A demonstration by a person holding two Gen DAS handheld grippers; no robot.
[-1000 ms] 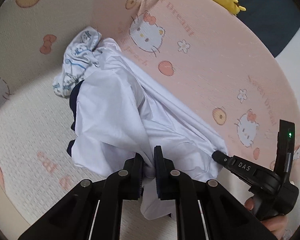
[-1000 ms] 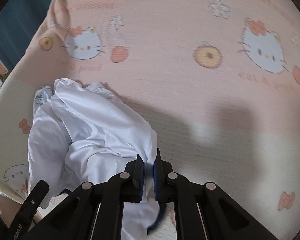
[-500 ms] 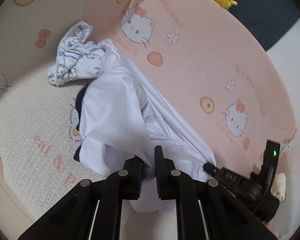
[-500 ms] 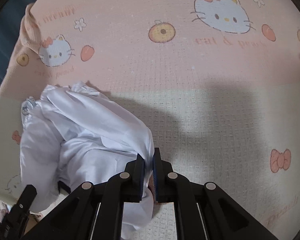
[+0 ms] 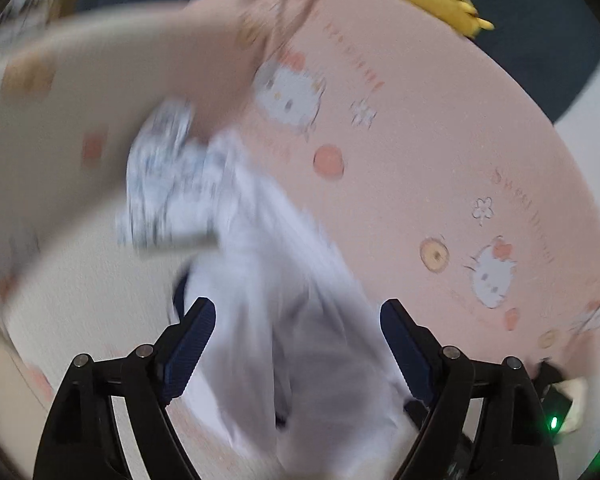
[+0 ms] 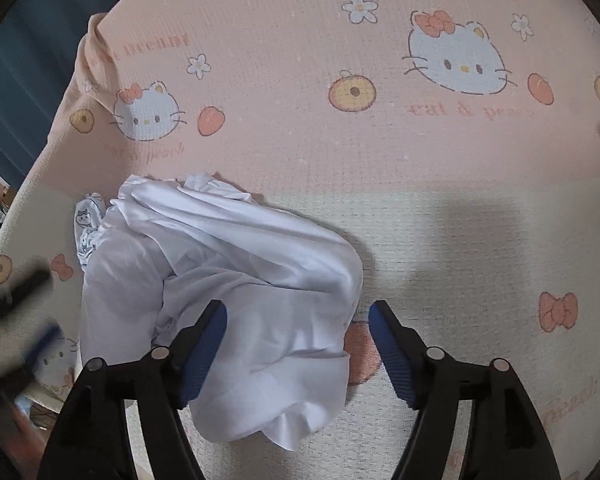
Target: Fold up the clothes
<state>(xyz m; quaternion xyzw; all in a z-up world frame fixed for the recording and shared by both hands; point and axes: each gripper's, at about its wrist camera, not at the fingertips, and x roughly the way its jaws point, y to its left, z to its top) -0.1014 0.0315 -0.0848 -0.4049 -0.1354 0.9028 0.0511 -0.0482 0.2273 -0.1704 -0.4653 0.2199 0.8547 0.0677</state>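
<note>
Blanket — garment (apparently) released.

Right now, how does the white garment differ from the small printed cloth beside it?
The white garment is plain and much bigger; the printed cloth carries small blue cartoon figures. The white garment sprawls crumpled below both open grippers; the printed cloth is bunched at its far edge, partly hidden by it. Both lie unfolded on the blanket.
</note>
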